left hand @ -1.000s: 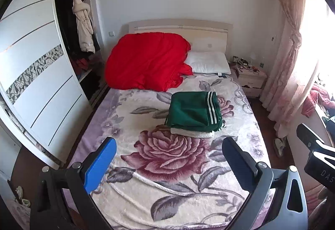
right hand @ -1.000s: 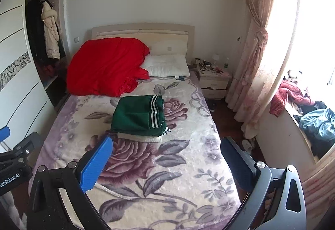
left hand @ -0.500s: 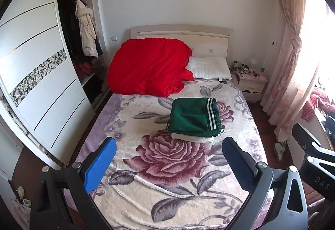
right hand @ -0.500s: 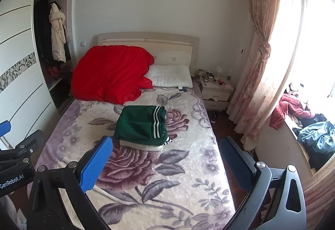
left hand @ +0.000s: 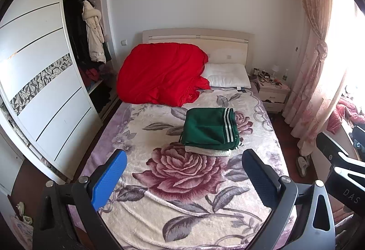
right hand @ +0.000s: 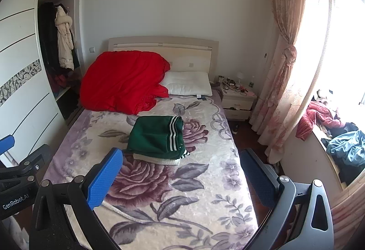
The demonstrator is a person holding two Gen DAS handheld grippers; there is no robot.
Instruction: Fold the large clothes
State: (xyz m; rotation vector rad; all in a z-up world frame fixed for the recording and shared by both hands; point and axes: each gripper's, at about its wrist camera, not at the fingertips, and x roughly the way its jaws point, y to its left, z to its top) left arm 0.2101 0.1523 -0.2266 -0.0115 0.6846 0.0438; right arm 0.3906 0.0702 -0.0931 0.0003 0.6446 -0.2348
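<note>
Both grippers, the left gripper (left hand: 183, 173) and the right gripper (right hand: 181, 173), have drawn back from the bed (left hand: 196, 202) since a second ago, jaws spread wide and holding nothing. Folded green clothes (left hand: 211, 129) with white stripes lie stacked on a white folded piece (left hand: 206, 151) mid-bed, well apart from both tools. A red quilt (left hand: 160, 74) and a pillow (left hand: 227, 78) crowd the headboard end. Coats hang in the open wardrobe (left hand: 90, 45), with bundled garments on its top shelf. Bare blanket stretches toward the foot edge.
</note>
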